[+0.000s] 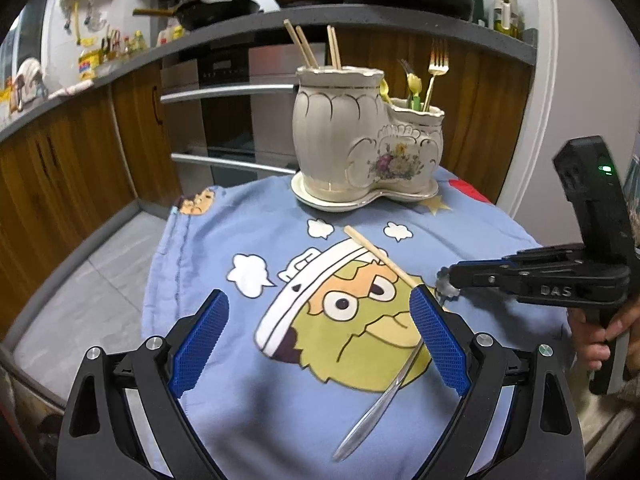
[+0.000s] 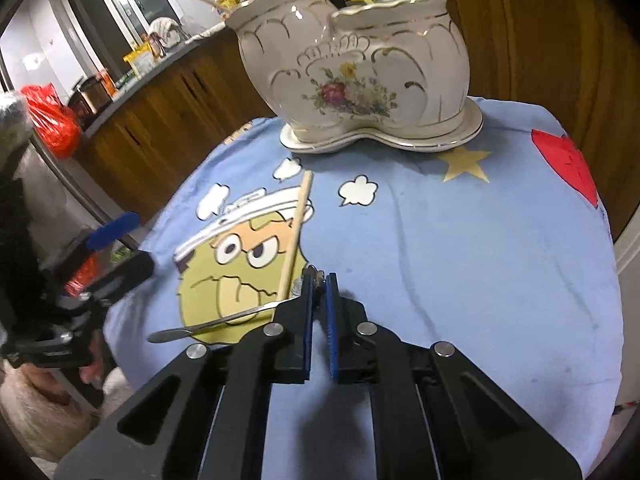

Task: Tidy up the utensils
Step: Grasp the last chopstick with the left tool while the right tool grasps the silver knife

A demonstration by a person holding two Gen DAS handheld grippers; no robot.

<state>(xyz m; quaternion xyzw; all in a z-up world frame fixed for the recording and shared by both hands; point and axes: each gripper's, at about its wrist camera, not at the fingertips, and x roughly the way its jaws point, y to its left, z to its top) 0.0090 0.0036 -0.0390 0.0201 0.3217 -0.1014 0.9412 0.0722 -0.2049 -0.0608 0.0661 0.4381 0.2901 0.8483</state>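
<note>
On the blue cartoon cloth (image 2: 460,264) two loose utensils lie: a wooden chopstick (image 2: 295,232) and a metal utensil (image 2: 224,322) with its head hidden under the right gripper (image 2: 319,280). That gripper's jaws are pinched nearly together at the head end of the metal piece; something small and silvery sits between the tips, so it looks to be clamped on it, though the contact itself is partly hidden. The left gripper (image 1: 320,312) hovers with jaws spread wide, holding nothing, the chopstick's near end beside its right pad.

I judge this to be the pickup of the metal utensil; next it needs lifting clear and carrying to the ceramic holder (image 1: 360,136).

The holder's tall pot has chopsticks (image 1: 316,50); its lower pot holds a gold fork (image 1: 434,72) and yellow plastic pieces (image 1: 414,84).
</note>
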